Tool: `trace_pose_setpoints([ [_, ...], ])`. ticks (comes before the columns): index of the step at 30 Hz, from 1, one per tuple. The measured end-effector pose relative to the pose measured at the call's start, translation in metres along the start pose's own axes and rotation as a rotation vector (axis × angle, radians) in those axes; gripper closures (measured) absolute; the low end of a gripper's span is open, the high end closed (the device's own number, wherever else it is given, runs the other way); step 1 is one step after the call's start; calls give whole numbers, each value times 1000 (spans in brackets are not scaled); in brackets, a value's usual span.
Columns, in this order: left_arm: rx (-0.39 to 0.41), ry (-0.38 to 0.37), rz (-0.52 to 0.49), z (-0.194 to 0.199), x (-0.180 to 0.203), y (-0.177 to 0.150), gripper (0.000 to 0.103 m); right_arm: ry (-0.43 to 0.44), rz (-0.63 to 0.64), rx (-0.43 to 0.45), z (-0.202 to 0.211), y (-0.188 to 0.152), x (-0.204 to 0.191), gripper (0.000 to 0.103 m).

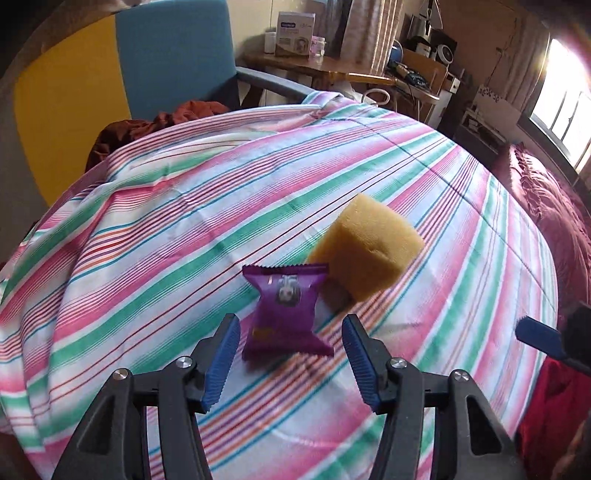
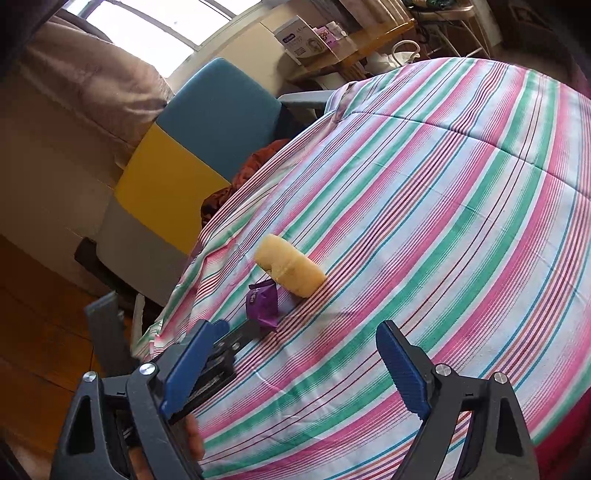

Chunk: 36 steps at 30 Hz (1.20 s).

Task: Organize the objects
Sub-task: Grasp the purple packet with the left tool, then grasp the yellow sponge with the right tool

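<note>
Left wrist view looks down on a bed spread with a striped sheet (image 1: 184, 206) in pink, green and white. With the yellow sponge (image 1: 369, 251) as landmark: a purple snack packet (image 1: 286, 314) lies flat on the sheet, just beside the sponge's near-left corner, possibly touching it. The left tongs (image 1: 291, 334) stand released, their blue pads on either side of the packet's near end and not pressing on it. To the right of the sponge, at the picture's edge, one blue finger of the right tongs (image 1: 535, 332) shows. Beyond the sponge, past the bed's far edge, stand a blue and yellow chair (image 1: 173, 55) and a wooden side table with a white box (image 1: 291, 33). Right wrist view shows the same sponge (image 2: 290, 269) lying on the sheet (image 2: 443, 221) near the bed's left edge, with the packet (image 2: 263, 304) just beside it on the near side. The right tongs (image 2: 303, 332) gape wide, nothing between their pads, short of the sponge. A dark finger of the left tongs (image 2: 243, 332) reaches up to the packet.
</note>
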State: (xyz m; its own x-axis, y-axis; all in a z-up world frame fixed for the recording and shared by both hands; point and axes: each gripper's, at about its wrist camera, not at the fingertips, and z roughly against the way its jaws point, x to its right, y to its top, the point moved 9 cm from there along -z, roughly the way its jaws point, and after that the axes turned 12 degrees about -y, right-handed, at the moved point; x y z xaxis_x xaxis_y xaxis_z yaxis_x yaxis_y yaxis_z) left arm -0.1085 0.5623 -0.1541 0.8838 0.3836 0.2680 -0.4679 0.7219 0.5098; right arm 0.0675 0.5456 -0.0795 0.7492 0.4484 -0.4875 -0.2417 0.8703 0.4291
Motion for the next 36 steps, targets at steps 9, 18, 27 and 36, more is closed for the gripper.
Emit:
trace_pose_setpoints([
  [9,38,-35,95,4,-20,-19,69,-20,16,-6,-4,-3,1,12],
  [18,50,8,185,70,-19,-119,69,-54,67,-4,-7,-7,-3,12],
  [27,86,6,193,109,-1,-171,69,-122,193,-1,-20,-18,-15,12],
  [36,90,-11,190,113,-2,-196,69,-212,365,20,-48,6,-47,13],
])
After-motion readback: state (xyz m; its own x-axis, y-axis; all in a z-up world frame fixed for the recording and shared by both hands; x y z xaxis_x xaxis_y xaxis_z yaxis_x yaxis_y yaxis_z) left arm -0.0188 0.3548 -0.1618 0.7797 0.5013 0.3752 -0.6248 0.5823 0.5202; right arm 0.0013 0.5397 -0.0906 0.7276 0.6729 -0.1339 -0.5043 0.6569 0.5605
